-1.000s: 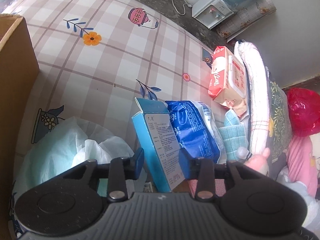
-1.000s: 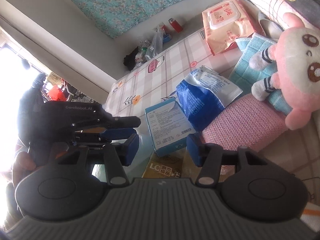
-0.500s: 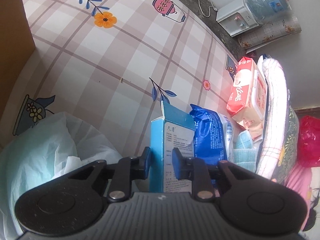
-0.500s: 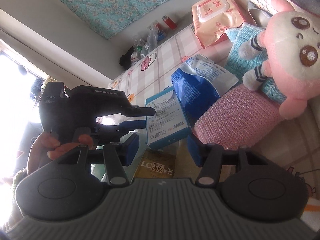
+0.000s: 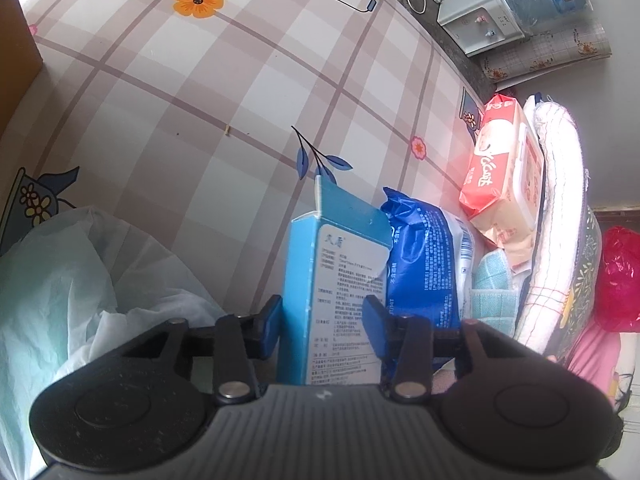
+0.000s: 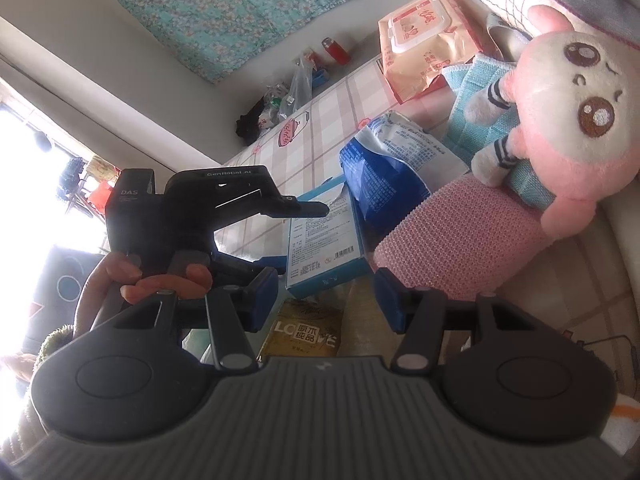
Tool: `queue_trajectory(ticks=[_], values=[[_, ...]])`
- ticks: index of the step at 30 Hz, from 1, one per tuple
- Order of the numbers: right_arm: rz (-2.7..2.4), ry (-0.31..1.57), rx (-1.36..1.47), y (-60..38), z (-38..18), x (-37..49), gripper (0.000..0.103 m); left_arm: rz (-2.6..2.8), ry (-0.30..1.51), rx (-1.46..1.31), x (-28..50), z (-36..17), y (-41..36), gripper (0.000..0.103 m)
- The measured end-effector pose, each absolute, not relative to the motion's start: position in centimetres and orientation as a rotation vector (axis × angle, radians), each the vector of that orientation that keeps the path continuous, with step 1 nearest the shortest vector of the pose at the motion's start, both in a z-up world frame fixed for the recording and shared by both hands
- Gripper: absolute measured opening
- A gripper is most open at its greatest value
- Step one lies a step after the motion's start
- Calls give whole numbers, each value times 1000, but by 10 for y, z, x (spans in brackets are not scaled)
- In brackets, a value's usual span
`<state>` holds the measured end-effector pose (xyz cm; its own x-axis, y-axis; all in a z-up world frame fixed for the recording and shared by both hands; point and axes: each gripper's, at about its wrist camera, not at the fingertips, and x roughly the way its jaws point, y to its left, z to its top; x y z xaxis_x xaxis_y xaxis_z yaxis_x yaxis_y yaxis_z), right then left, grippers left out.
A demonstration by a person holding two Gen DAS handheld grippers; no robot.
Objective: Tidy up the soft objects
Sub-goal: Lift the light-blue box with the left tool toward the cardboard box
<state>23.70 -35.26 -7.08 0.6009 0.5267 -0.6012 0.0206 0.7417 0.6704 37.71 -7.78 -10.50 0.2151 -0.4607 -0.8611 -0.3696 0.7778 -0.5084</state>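
Left gripper (image 5: 323,320) points steeply down over the table, its blue pads on either side of a light blue box (image 5: 340,292) that stands upright between them. Its jaws have just been opening; the left pad sits at the box's edge, and the right pad overlaps its printed face, so whether it presses there I cannot tell. Right of the box leans a glossy blue pack (image 5: 424,264), then a teal cloth (image 5: 492,280), a red wipes pack (image 5: 500,184) and a rolled white towel (image 5: 560,208). A crumpled pale bag (image 5: 80,280) bulges on the left of the plaid tablecloth (image 5: 200,92).

From the right wrist, the right gripper (image 6: 326,300) hangs half open with nothing between its pads, aimed at the same box, which lies ahead beside the blue pack. A hand (image 6: 144,284) grips the black left gripper's handle. A knitted pink cloth (image 6: 464,240) lies just beyond the right pad, with a fuzzy pink plush (image 6: 568,128) leaning on it. A yellow packet (image 6: 304,332) lies below the box.
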Motion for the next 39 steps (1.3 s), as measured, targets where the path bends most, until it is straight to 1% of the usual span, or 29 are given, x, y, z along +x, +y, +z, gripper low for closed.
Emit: queue_trajectory(ticks=[1,3,4,5,9,13,16,23,26,30,33,35,39], values=[[319,890,693,-354,-72,237,54,-69,1378,-731,375,-102,-78,38],[313,889,696,-356,-73,236,54,-83,1351,-712,372,-92,-75,30],[311,886,695,-357,-72,233,54,-92,1344,-716,370,-86,-73,27],[309,884,695,-358,-71,232,54,-111,1336,-731,367,-81,-70,20],[315,861,707,-362,-66,226,54,-179,1295,-709,352,-50,-63,20],[341,823,723,-361,-56,218,54,-278,1264,-688,317,-20,-48,20],[382,822,754,-355,-51,213,54,-335,1250,-664,289,-7,-32,20],[538,879,805,-318,-56,196,54,-353,1228,-586,232,-18,11,21],[557,929,791,-297,-68,195,52,-355,1214,-580,223,-23,21,26],[573,1000,790,-273,-87,196,48,-336,1164,-473,213,-14,20,33],[579,1000,778,-263,-89,194,47,-349,1128,-401,203,-7,19,40],[577,996,778,-261,-88,196,46,-359,1107,-350,194,-4,16,40],[578,990,771,-261,-84,197,42,-391,1073,-263,182,-3,6,36]])
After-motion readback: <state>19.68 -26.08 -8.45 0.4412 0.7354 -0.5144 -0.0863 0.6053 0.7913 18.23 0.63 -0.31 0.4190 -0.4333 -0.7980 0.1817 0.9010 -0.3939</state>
